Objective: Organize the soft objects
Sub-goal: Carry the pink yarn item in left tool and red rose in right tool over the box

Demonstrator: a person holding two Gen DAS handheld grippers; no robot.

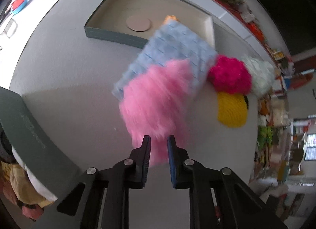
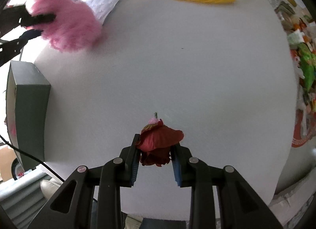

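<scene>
The pink fluffy piece [image 1: 154, 98] has long, soft, shaggy fur. The light blue cloth [image 1: 173, 51] looks like quilted fabric with a stitched pattern. The yellow piece [image 1: 232, 110] is ribbed knit, and the magenta ball [image 1: 229, 75] is plush. The red flower [image 2: 160, 144] has thin matt fabric petals. The table [image 2: 177, 71] is smooth, matt white. The box [image 1: 209, 27] looks like matt cardboard.

Soft daylight, motion blur, fisheye warping
</scene>
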